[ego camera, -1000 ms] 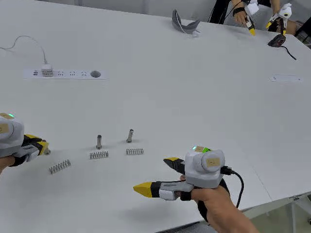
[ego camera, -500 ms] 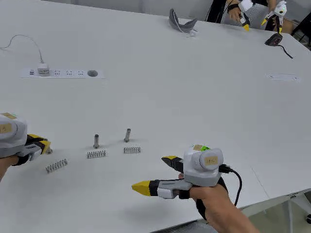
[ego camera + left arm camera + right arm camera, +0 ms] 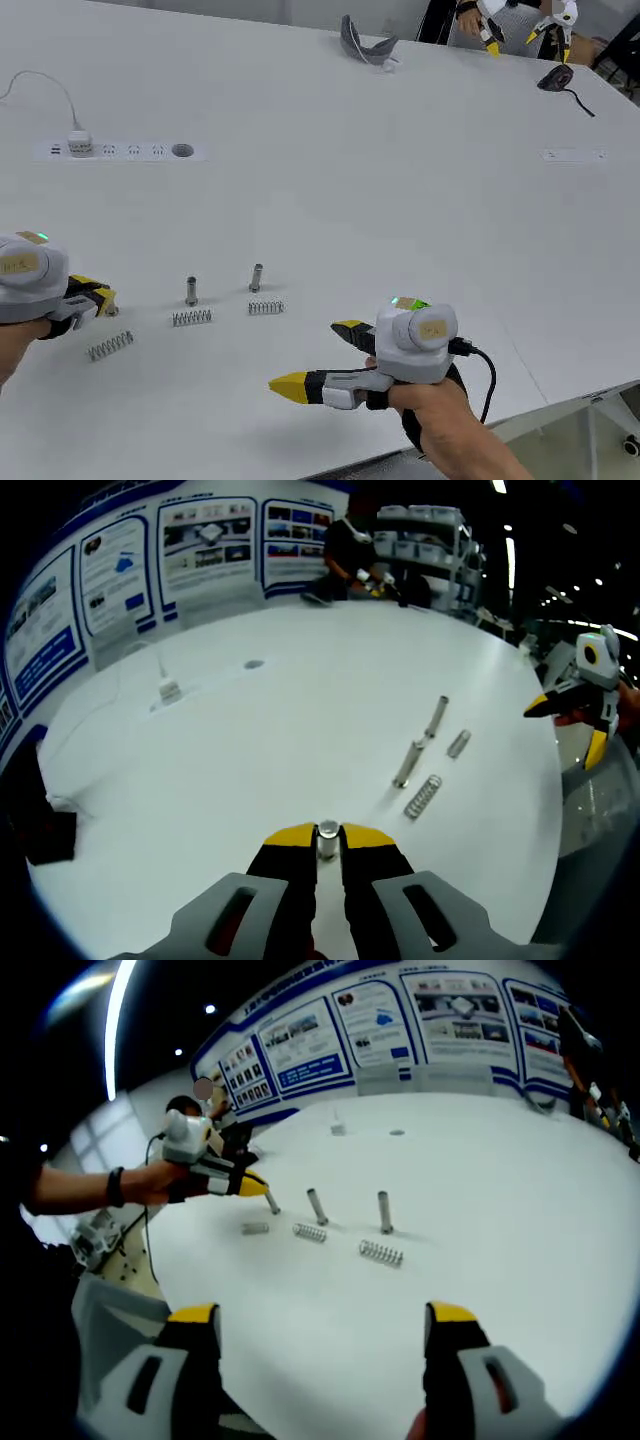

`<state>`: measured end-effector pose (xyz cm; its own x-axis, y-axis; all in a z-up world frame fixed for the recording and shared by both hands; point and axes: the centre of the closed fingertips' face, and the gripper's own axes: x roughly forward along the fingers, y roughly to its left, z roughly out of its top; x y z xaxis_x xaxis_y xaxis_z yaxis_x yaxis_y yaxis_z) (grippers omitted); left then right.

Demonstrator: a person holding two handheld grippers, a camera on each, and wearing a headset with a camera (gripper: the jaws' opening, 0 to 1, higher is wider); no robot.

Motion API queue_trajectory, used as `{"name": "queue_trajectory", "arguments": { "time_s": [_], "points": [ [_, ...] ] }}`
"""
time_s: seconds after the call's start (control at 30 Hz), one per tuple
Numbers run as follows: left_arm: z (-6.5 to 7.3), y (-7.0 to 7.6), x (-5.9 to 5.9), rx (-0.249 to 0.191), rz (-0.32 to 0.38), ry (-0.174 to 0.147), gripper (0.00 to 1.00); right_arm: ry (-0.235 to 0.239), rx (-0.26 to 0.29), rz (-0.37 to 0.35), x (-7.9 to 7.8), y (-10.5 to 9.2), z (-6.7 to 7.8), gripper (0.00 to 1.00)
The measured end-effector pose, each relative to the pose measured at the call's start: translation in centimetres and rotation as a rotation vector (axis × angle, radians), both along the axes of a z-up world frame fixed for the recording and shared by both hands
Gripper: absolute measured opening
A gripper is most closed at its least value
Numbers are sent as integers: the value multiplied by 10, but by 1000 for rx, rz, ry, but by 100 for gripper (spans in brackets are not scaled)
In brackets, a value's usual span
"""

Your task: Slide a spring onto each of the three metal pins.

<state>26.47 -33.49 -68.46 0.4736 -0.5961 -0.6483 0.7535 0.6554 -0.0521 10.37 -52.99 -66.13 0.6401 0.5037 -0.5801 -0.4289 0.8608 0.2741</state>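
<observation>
Two metal pins [image 3: 191, 291] [image 3: 256, 277] stand upright on the white table [image 3: 400, 200]. Three springs [image 3: 110, 346] [image 3: 192, 318] [image 3: 266, 307] lie flat in front of them. My left gripper [image 3: 100, 300] is at the table's left, shut on a third pin [image 3: 327, 840] that stands between its yellow tips. The left gripper view shows the two pins [image 3: 409, 763] [image 3: 436, 716] ahead of it. My right gripper [image 3: 320, 358] hovers open near the front edge, right of the springs, with nothing between its fingertips [image 3: 195, 1315]. The right gripper view shows the left gripper [image 3: 245, 1185] beside the pins [image 3: 317, 1206] [image 3: 384, 1211].
A white power strip [image 3: 120, 151] with a plugged-in charger [image 3: 80, 143] lies at the back left. A grey object [image 3: 362, 45] and a black device [image 3: 553, 78] sit at the far side, where another person's hands [image 3: 490, 25] hold grippers. The table's front edge [image 3: 560, 400] runs close by my right hand.
The head camera has shifted. My left gripper, with the pin in it, has edged right towards the other two pins. The right gripper stays open in much the same place.
</observation>
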Motion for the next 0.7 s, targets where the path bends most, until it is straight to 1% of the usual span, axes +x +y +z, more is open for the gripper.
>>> {"name": "queue_trajectory", "arguments": {
  "time_s": [0.27,0.33,0.5,0.57,0.7],
  "points": [
    [1,1,-3,5,-1,5,9,-1,4,0,1,1,0,85],
    [1,2,-2,9,2,4,10,-2,0,3,1,2,0,85],
    [3,8,-7,10,4,11,15,1,4,10,2,5,-1,85],
    [4,12,-9,10,5,17,19,2,5,14,2,7,-1,85],
    [7,20,-15,9,4,18,22,2,7,16,2,8,-2,85]
  ]
}}
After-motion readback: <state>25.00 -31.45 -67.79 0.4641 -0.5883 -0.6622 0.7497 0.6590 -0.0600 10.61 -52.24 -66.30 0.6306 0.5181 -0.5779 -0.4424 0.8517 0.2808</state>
